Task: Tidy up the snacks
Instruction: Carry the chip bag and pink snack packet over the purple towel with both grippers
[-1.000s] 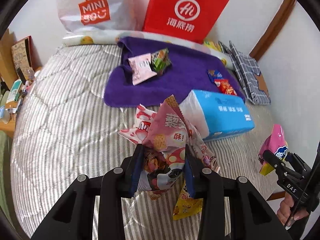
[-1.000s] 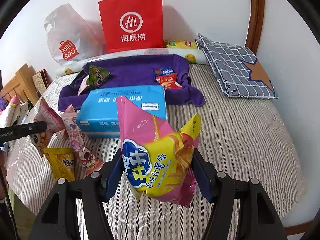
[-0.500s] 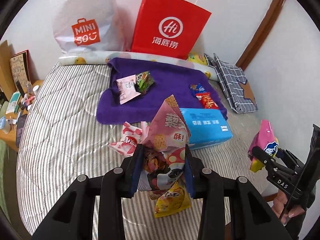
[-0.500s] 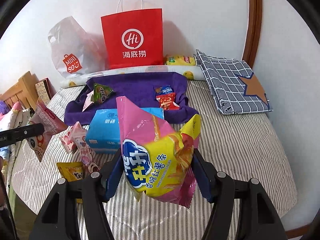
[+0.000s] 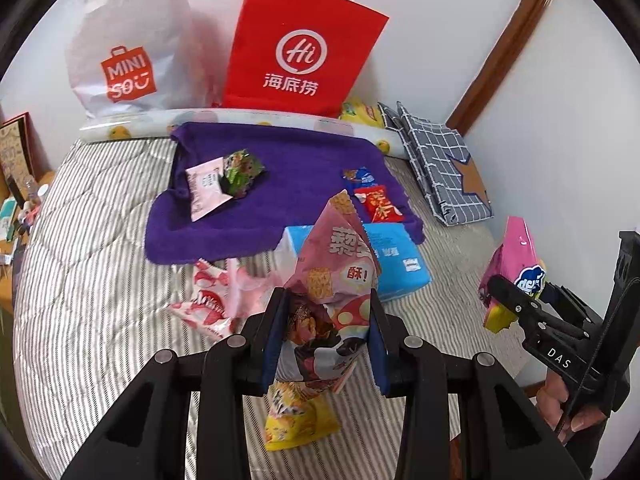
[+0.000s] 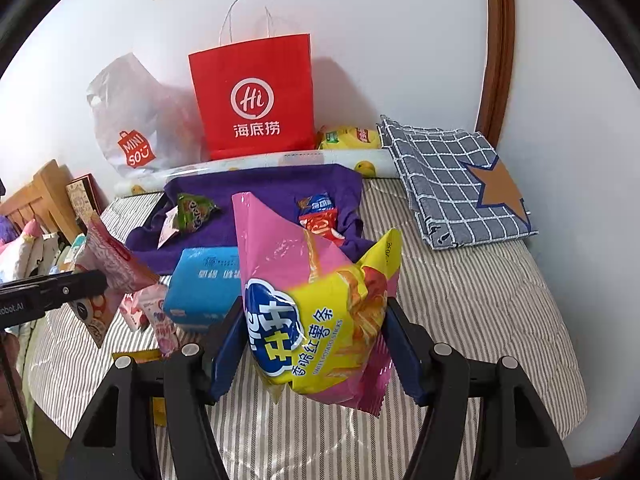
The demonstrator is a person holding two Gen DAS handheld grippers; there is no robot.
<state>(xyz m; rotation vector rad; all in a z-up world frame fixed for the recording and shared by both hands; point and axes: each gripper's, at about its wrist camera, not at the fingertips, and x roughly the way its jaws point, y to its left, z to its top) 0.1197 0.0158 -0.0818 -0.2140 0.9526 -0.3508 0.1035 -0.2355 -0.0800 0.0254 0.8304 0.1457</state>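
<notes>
My left gripper (image 5: 326, 336) is shut on a pink snack bag with a mushroom print (image 5: 334, 280), held up above the striped bed. My right gripper (image 6: 314, 344) is shut on a pink and yellow sweet potato sticks bag (image 6: 316, 300), also lifted off the bed. Each gripper shows in the other's view, the right gripper (image 5: 500, 296) at the right edge and the left gripper (image 6: 96, 280) at the left edge. On the purple towel (image 5: 288, 184) lie a pink packet (image 5: 204, 188), a green packet (image 5: 240, 168), a blue packet (image 5: 358, 176) and a red packet (image 5: 380, 208).
A blue tissue pack (image 5: 400, 264) lies on the striped bed cover (image 5: 92, 248) below the towel. A pink-white snack (image 5: 208, 300) and a yellow snack (image 5: 296, 420) lie near the front. A red paper bag (image 5: 300, 52) and a white plastic bag (image 5: 124, 52) stand against the wall. A checked cloth (image 6: 460, 184) lies far right.
Both grippers have risen with their bags and pulled back from the bed. The towel, tissue pack and loose snacks look smaller and lower in both views.
</notes>
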